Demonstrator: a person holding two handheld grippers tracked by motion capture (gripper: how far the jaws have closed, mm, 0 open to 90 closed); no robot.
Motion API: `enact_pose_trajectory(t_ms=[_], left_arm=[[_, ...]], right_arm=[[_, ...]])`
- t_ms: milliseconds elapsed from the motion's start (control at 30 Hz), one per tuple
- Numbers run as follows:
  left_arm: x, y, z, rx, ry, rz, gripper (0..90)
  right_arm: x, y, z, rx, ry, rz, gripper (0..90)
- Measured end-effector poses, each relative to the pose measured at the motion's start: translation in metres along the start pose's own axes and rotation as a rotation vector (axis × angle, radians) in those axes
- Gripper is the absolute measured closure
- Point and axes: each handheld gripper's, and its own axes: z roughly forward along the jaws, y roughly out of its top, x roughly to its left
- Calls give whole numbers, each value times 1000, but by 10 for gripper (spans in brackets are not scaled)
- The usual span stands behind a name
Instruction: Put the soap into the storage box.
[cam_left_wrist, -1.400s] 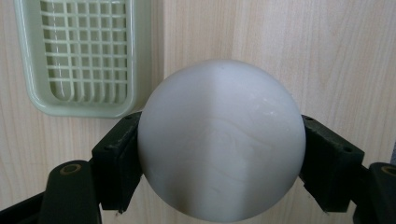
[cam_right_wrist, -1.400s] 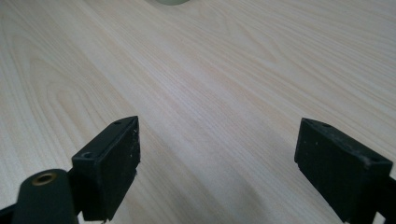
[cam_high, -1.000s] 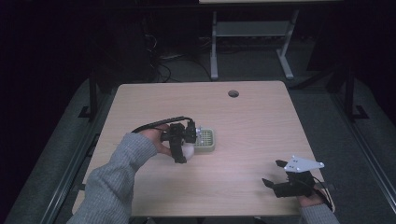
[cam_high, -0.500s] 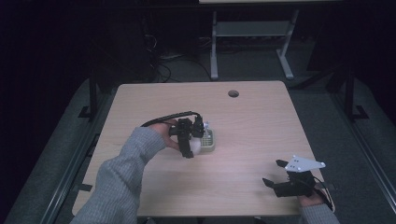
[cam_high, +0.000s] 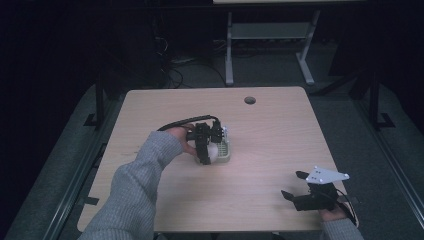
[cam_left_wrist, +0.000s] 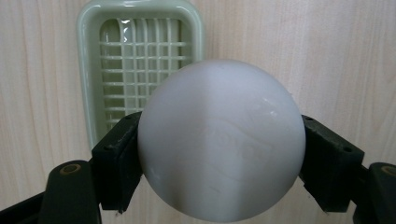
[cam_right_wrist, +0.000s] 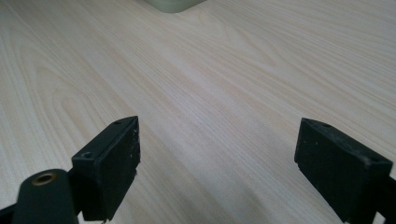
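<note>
On my left, the left gripper is pinching a white ball between both jaws, holding it just above the near end of a pale green slotted tray (mid-table, left of centre). I see bare wood all around the tray, with the table edges well off. Over at the near right corner, my right gripper sits with jaws spread wide over bare wood, close to the table's front edge
</note>
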Motion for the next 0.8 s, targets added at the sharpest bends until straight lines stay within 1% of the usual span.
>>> enact_pose_trajectory(t_ms=[67,133,233,300,400,433,567,633,733,800], left_arm=[[2,0,0,-1,3,-1,237],[6,0,2,-14,-6,-13,237],[10,-1,3,-13,-6,-17,237],[13,-1,6,-17,-17,-23,237],[16,0,9,-14,-17,-20,237],[16,0,10,-14,-23,-25,237],[20,4,11,4,-6,-23,237],[22,6,11,2,-9,-22,237],[24,10,10,7,-2,-13,237],[27,10,10,-2,-1,-19,237]], right_arm=[[0,0,0,-2,-1,1,137],[0,0,0,-4,-1,4,137],[-1,-1,-1,-6,0,7,138],[-2,-1,0,-9,-8,5,138],[-2,-1,0,-11,-9,2,137],[-2,-1,0,-11,-9,2,138],[-2,-1,0,-10,-6,2,137],[-2,0,0,-10,-6,3,137],[-2,0,0,-10,-6,3,137],[-2,-1,0,-11,-6,3,137]])
